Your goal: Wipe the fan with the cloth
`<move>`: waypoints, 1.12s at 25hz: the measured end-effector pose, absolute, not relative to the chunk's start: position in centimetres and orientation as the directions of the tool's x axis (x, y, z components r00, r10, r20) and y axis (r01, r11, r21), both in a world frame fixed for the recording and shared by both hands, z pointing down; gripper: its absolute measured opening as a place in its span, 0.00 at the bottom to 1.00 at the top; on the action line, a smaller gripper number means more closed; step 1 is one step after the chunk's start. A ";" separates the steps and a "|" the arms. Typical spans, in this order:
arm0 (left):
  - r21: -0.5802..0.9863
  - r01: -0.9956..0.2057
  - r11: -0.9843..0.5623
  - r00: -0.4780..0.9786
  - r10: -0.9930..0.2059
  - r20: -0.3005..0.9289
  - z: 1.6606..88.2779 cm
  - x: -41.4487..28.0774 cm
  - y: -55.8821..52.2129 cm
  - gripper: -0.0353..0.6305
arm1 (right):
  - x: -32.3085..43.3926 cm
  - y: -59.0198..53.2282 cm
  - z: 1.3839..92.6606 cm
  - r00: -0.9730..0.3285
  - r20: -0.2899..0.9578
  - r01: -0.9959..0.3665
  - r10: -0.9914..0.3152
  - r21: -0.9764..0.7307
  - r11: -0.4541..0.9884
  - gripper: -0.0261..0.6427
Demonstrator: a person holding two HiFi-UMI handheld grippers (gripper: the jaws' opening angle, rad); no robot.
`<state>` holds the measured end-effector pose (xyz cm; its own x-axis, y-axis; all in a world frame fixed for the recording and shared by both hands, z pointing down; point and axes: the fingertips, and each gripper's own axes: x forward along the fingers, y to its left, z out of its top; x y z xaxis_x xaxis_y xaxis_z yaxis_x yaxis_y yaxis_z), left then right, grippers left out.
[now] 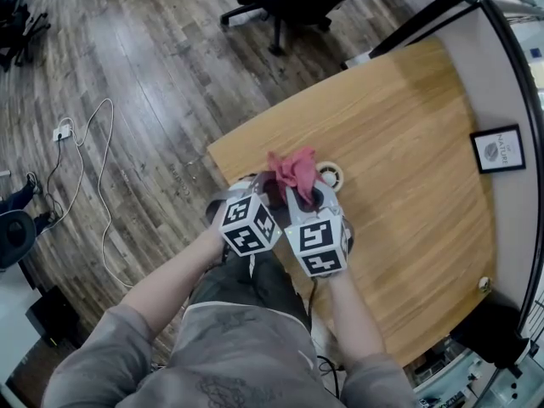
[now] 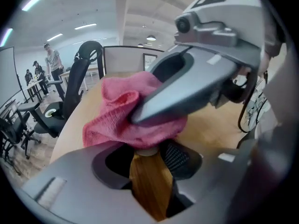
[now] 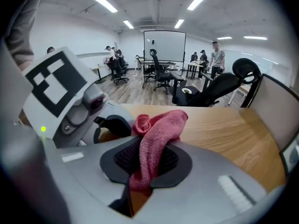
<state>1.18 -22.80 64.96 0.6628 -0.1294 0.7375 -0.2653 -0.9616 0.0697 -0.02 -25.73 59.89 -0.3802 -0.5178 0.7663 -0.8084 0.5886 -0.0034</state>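
Note:
A pink cloth [image 1: 291, 170] is bunched over the near left part of the wooden table [image 1: 399, 143]. My right gripper [image 1: 308, 189] is shut on it, and in the right gripper view the cloth [image 3: 156, 139] hangs pinched between the black pads. A small white fan [image 1: 330, 175] lies just right of the cloth, mostly covered. My left gripper [image 1: 274, 185] sits close beside the right one. In the left gripper view its jaws hold a pale round part of the fan [image 2: 148, 150] under the cloth [image 2: 117, 120], with the right gripper [image 2: 136, 117] pressing the cloth from above.
A framed picture [image 1: 497, 149] stands at the table's right side by the curved partition [image 1: 518, 100]. An office chair base [image 1: 272, 11] is beyond the table, and a cable [image 1: 93, 168] runs over the wooden floor at left. People stand far back in the room.

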 end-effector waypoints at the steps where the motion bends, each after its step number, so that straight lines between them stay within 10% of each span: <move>1: 0.064 -0.262 -0.963 0.664 -0.132 0.736 65.0 1.2 -22.7 0.32 | 0.9 -26.3 59.9 -0.371 0.765 -0.823 -0.526 -0.009 0.567 0.13; 17: 0.134 -0.278 -0.951 0.669 -0.092 0.737 65.1 1.0 -22.9 0.31 | 13.7 -27.2 58.2 -0.044 0.754 -0.969 -0.656 0.127 0.211 0.13; 28: 0.135 -0.464 -0.875 0.658 -0.239 0.714 59.8 -3.4 -25.4 0.32 | 16.0 -24.8 47.5 -0.061 0.577 -0.998 -0.815 -0.008 0.069 0.13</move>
